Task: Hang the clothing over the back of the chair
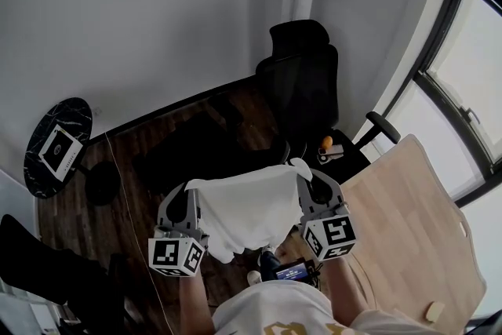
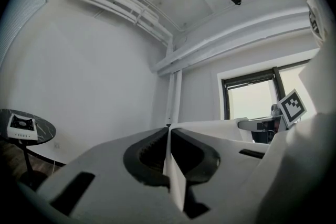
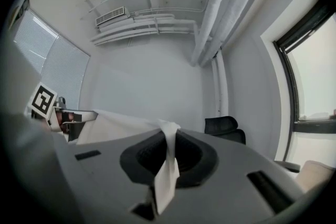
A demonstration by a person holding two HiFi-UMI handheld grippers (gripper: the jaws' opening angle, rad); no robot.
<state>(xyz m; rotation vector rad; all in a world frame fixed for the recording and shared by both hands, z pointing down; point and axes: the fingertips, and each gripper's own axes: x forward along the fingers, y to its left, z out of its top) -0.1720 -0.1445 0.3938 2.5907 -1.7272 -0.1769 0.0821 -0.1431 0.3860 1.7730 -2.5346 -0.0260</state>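
Note:
A white piece of clothing hangs spread between my two grippers in the head view. My left gripper is shut on its left corner, and the cloth edge shows pinched between the jaws. My right gripper is shut on the right corner, where a fold of cloth sticks up from the jaws. The black office chair stands ahead near the wall, its back facing me. In the right gripper view the chair shows to the right, beyond the jaws.
A light wooden table lies to the right, under the window. At far left stands a small round black table bearing a white device. Dark wooden floor lies between me and the chair. An orange object sits by the chair's base.

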